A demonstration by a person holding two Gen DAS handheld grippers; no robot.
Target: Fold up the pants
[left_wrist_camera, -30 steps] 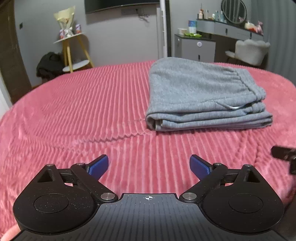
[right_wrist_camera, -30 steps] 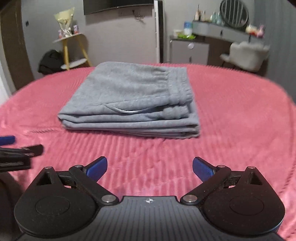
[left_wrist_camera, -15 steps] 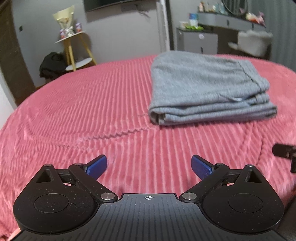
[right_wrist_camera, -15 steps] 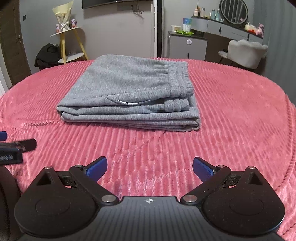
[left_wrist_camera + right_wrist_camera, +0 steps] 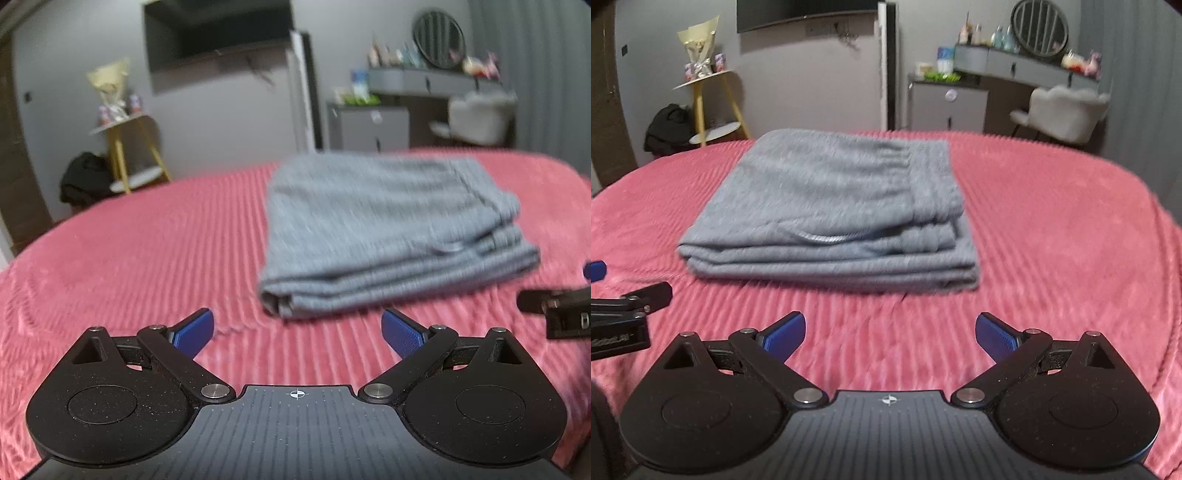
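Grey pants (image 5: 831, 210) are lying folded into a compact, several-layer stack on the pink ribbed bedspread (image 5: 1052, 240), toward the far half of the bed, nearer its middle than either side edge. The waistband end is sitting on top at the right of the stack; a drawcord loop is poking out along the near edge. Both views are motion-blurred, so the finer seams are not readable.

Left gripper (image 5: 297, 330) is hanging over bare bedspread short of the stack's near left corner, jaws spread wide, pinching nothing. Right gripper (image 5: 890, 334) is hanging in front of the stack's near edge, jaws likewise spread, nothing between the blue pads (image 5: 785, 332). Neither is touching the fabric. Each tool's tip is showing at the margin of the other's view, so the two are riding side by side, near each other.

Judgement: the fold is looking complete or nearly so; only tidying seems left.

Risks from here:
- A low pass over the near edge is likely to snag the loose drawcord or the top layer and drag the stack open.
- The plush bedspread is soft and ridged; a finger pressing into it could tug the cover and shift the pile.
- Layers at the near right corner are sitting slightly uneven; a nudge there may fan them out.
- With the grippers this close, a sideways move could knock them together.
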